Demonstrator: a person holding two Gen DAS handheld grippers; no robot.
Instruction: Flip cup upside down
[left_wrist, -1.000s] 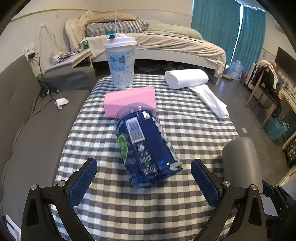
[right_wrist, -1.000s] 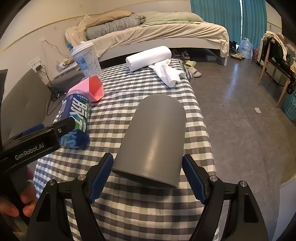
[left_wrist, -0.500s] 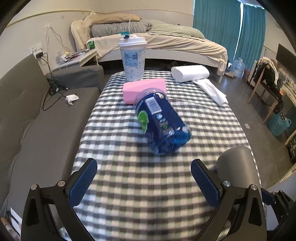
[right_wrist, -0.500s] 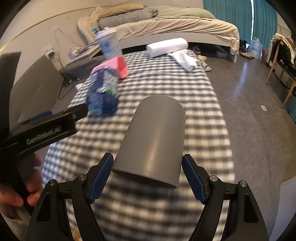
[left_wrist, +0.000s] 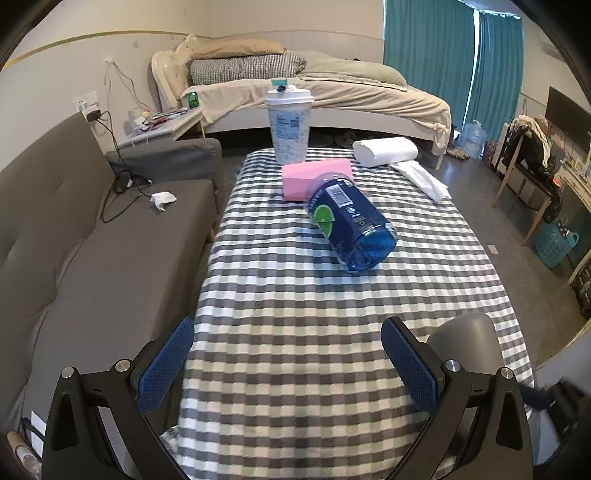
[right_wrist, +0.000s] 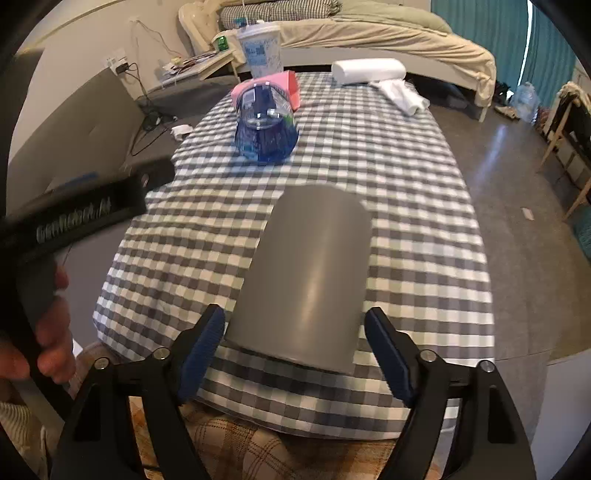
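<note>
A plain grey cup (right_wrist: 306, 277) sits between the pads of my right gripper (right_wrist: 295, 354), which is shut on it near its rim end. The cup's closed base points away from the camera, over the near end of the checked table (right_wrist: 406, 177). The cup also shows at the lower right of the left wrist view (left_wrist: 469, 343). My left gripper (left_wrist: 288, 365) is open and empty above the table's near end, to the left of the cup. Its black body (right_wrist: 92, 214) shows at the left of the right wrist view.
A blue bottle (left_wrist: 351, 225) lies on its side mid-table, with a pink box (left_wrist: 314, 177) and a tall lidded paper cup (left_wrist: 288, 125) behind it. A white roll (left_wrist: 384, 151) and cloth lie at the far right. A grey sofa (left_wrist: 92, 240) runs along the left.
Both grippers have drawn back toward the table's near end, so the bottle looks farther away. The cup stays in my right gripper in the same pose.
</note>
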